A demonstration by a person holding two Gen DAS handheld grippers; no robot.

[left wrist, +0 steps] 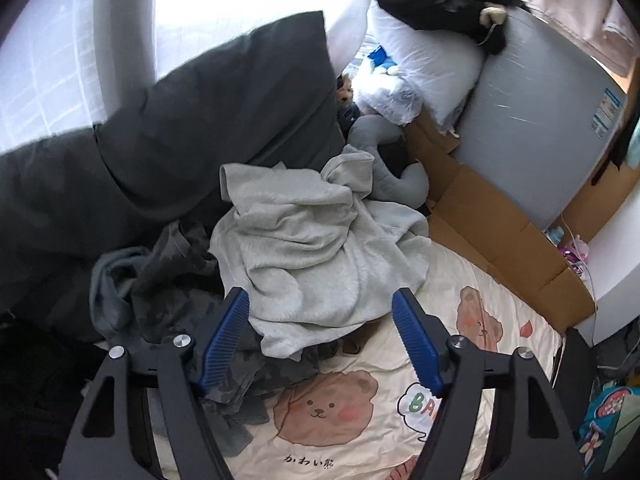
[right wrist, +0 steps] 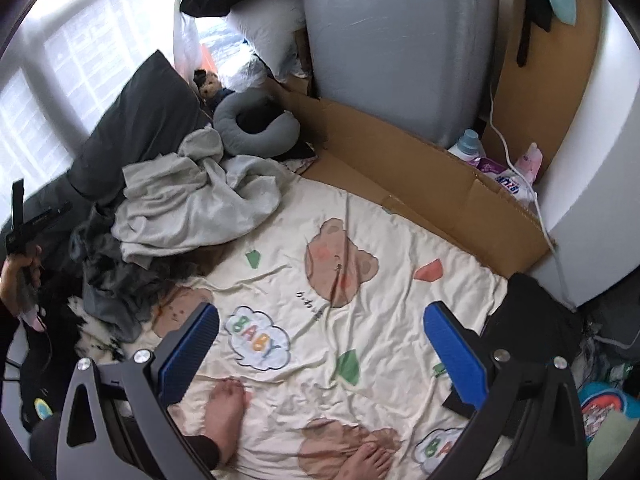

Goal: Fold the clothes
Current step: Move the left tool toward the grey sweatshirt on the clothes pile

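Both jaws apart, left gripper [left wrist: 320,344] over rumpled fleecy garment [left wrist: 312,240], right gripper [right wrist: 320,354] empty

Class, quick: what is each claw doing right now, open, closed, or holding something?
Left claw: open, nothing gripped; the light grey garment lies just ahead between its jaws.
Right claw: open, empty, above the bear-print blanket.

Both wrist cameras look steeply down along their fingers. The left one sits close over the light grey garment [left wrist: 320,240]; the right one faces the bear-print sheet [right wrist: 360,300]. Both views share garment and sheet.
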